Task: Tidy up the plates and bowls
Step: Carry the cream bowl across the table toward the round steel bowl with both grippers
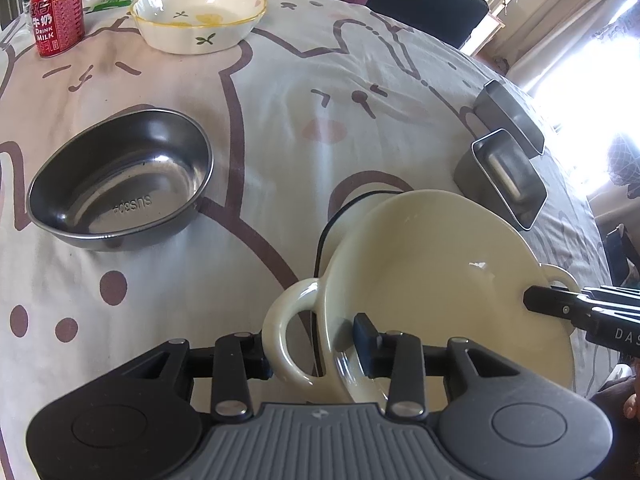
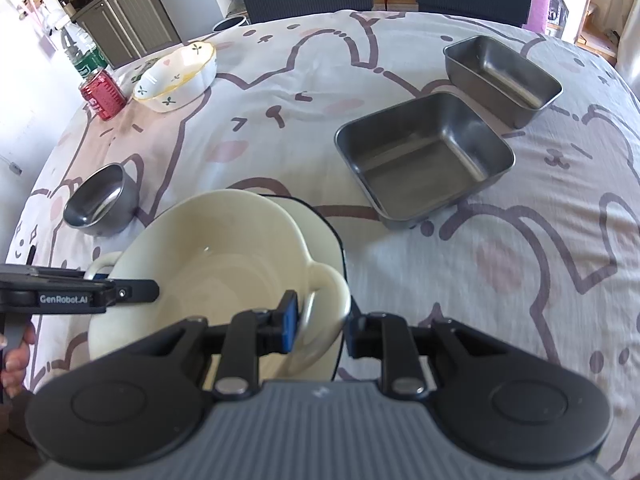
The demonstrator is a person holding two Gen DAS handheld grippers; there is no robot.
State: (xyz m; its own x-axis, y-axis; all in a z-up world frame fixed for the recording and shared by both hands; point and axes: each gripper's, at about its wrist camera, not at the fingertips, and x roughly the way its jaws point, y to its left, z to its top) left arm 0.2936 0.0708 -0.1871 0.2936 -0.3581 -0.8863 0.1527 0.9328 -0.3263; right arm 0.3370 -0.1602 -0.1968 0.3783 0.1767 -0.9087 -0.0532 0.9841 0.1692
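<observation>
While both tools are crowding the near edge of the table, the cream two-handled bowl [image 1: 420,280] is sitting between them, over a white plate with a dark rim [image 2: 334,232]; I cannot tell whether it is resting on that plate or hanging just clear of it. Its handle-to-handle line is running straight across from one tool to the other, so neither hand is the nearer: each has its own handle right at its tips.

The right gripper [image 2: 320,328] is pinching its handle, one pad lying inside the bowl's wall and the other pressing outside the loop. The left gripper [image 1: 314,350] is straddling the opposite handle in the same fashion, one finger inside the rim and one beyond the loop, but I cannot tell whether its pads are actually pressing or only standing around it.

To my eye the bowl is leaning slightly, so whichever way it is going next, the two hands are probably needing to travel together along that shared line, or it may twist out of the surer right-hand pinch.

Farther off, the round steel bowl [image 1: 120,184], the flowered bowl [image 1: 200,12] and two square steel trays [image 2: 424,156] are waiting well apart on the patterned cloth [image 1: 300,80].
</observation>
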